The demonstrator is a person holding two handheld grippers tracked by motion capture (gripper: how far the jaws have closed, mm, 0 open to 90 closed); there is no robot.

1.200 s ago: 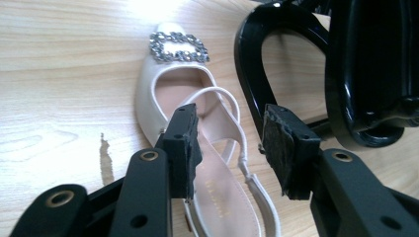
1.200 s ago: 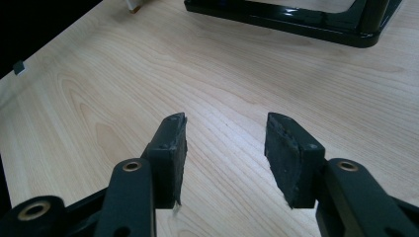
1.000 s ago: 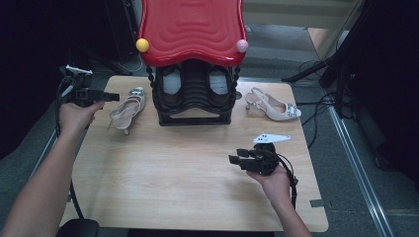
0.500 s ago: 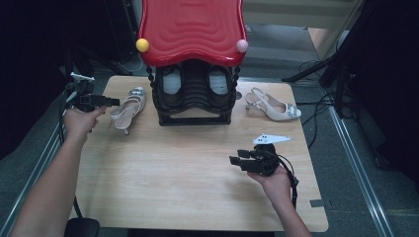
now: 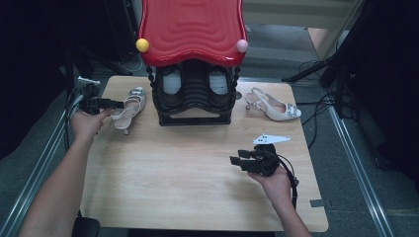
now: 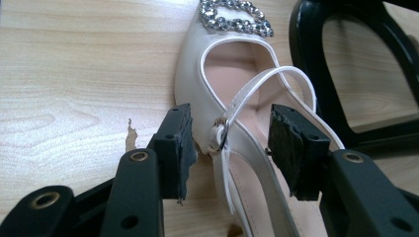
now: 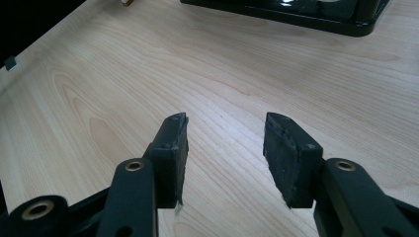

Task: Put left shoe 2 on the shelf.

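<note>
A cream slingback shoe (image 5: 129, 104) with a rhinestone buckle lies on the wooden table left of the rack. My left gripper (image 5: 104, 103) is at its heel end. In the left gripper view the left gripper (image 6: 230, 148) is open, with the shoe (image 6: 232, 94) and its heel strap between the two pads; the pads stand just clear of it. The matching shoe (image 5: 274, 106) lies right of the rack. My right gripper (image 5: 243, 162) hovers over bare wood at the front right, and it (image 7: 225, 148) is open with nothing between its pads.
A black shoe rack (image 5: 193, 96) with a red wavy top (image 5: 191, 29) stands at the back centre and holds dark shoes. Its frame (image 6: 346, 74) is close to the right of the left gripper. A white three-cornered plate (image 5: 271, 139) sits by the right gripper. Cables trail off the right edge.
My left gripper has moved a little right and nearer, closing in on the left shoe's heel. The right gripper has stayed put.
</note>
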